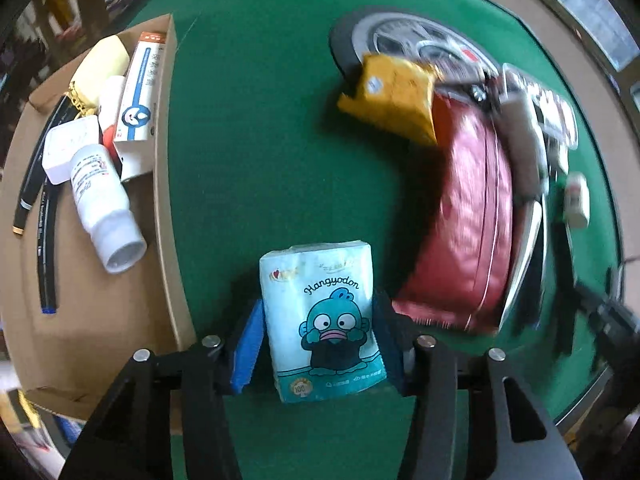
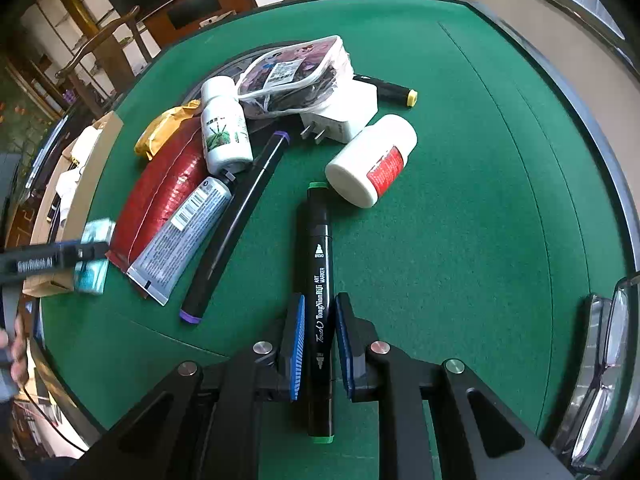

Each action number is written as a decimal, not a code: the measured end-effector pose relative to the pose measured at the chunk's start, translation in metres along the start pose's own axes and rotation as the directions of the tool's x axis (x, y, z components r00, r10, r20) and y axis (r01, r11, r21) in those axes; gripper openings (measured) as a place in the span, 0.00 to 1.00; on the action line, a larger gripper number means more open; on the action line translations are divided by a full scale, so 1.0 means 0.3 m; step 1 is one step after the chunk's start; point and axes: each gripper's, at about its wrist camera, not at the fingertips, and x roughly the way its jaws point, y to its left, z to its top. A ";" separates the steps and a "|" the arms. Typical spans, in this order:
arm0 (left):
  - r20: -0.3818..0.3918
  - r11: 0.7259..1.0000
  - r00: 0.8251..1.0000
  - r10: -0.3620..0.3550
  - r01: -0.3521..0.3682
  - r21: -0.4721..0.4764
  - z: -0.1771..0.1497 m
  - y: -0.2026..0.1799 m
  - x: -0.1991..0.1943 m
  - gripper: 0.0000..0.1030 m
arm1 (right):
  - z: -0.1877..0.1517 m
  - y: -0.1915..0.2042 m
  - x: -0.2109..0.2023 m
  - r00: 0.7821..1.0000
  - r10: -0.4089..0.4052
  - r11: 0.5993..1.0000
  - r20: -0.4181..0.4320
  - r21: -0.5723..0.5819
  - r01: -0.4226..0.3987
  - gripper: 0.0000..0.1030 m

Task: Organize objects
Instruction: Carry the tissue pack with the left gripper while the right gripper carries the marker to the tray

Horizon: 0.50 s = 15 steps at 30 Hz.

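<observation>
The left tool (image 1: 318,344) has a pale blue tissue pack (image 1: 322,320) between its blue pads; the pad at frame right lies against the pack's side, while the one at frame left looks a shade off it, so I cannot tell if the clamp is firm. The right tool (image 2: 320,340) is closed on a black art marker (image 2: 319,304) with green ends, gripped near its lower half, the rest reaching up the frame over the green surface (image 2: 460,240).

The step in hand looks like carrying both items to the cardboard box (image 1: 164,184) at the left of the left wrist view, where a white bottle (image 1: 102,204), a white-and-blue carton (image 1: 138,96) and pens already lie. To do it well, I would firm the hold on the soft pack without crushing it, clear the box wall before lowering, and lay the marker alongside the pens.

The left wrist view alone shows the box contents, plus a red pouch (image 1: 460,220) and a yellow packet (image 1: 394,96) at right. The right wrist view alone shows the unsorted pile: a green-label bottle (image 2: 224,128), a grey tube (image 2: 184,236), a purple-capped marker (image 2: 236,220), a white jar (image 2: 372,160), a plug adapter (image 2: 344,116) and a printed plastic pouch (image 2: 296,76), with the left tool at its left edge.
</observation>
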 end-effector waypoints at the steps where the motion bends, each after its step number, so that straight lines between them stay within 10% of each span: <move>1: 0.005 1.000 1.000 0.016 -0.016 0.023 -0.004 -0.014 0.000 0.55 | 0.004 0.005 0.003 1.000 -0.002 1.000 0.002 0.000 0.002 0.16; 6: 0.071 0.996 0.997 0.031 -0.037 0.084 -0.022 -0.043 -0.015 0.47 | 0.006 0.014 0.004 1.000 -0.010 1.000 0.015 0.006 0.009 0.15; 15: 0.118 0.985 0.978 -0.169 0.166 0.038 -0.104 0.028 -0.084 0.41 | -0.023 0.021 -0.054 0.998 0.036 0.995 0.042 0.087 -0.040 0.15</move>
